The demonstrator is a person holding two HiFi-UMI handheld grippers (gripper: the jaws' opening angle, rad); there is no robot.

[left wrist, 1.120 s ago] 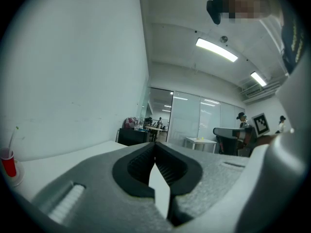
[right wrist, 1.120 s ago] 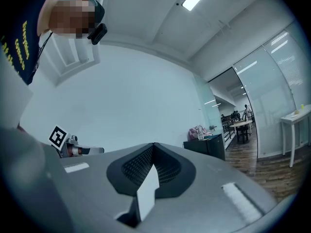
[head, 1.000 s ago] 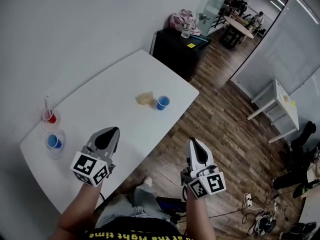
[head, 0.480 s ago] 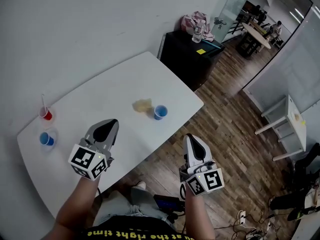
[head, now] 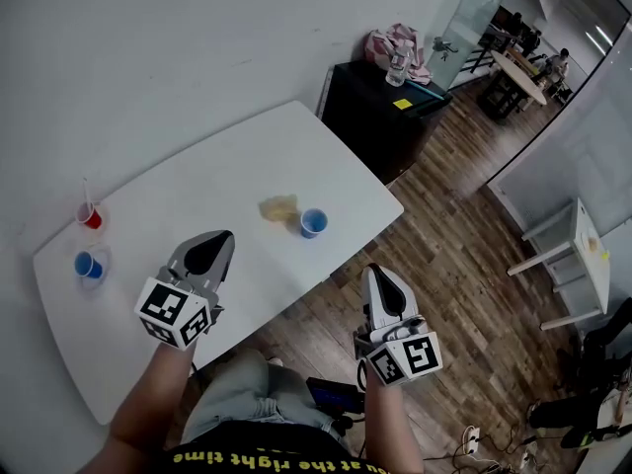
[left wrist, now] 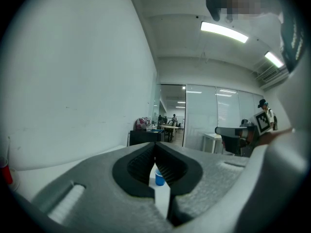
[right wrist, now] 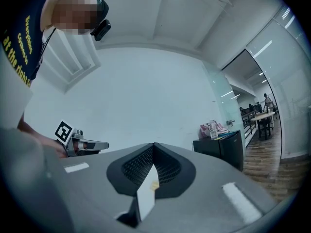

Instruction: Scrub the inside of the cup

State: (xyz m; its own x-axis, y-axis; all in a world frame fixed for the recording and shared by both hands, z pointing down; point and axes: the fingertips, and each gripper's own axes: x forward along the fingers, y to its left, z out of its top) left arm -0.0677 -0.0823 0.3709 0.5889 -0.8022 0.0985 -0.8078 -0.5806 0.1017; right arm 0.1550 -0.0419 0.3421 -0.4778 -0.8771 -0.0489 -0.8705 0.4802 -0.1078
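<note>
The table (head: 197, 186) is plain white. Near its right edge stands a blue cup (head: 313, 222), with a pale yellow-tan rag (head: 279, 206) beside it. At the left corner are a red cup (head: 91, 217) and a second blue cup (head: 87, 265). The left gripper (head: 223, 235) and right gripper (head: 377, 271) are grey with black ribbed pads, and their cubes carry black square markers on white. The cabinet (head: 380, 126) is black, the floor (head: 464, 255) brown wood planks. The shirt (head: 267, 457) is black with yellow lettering.
</note>
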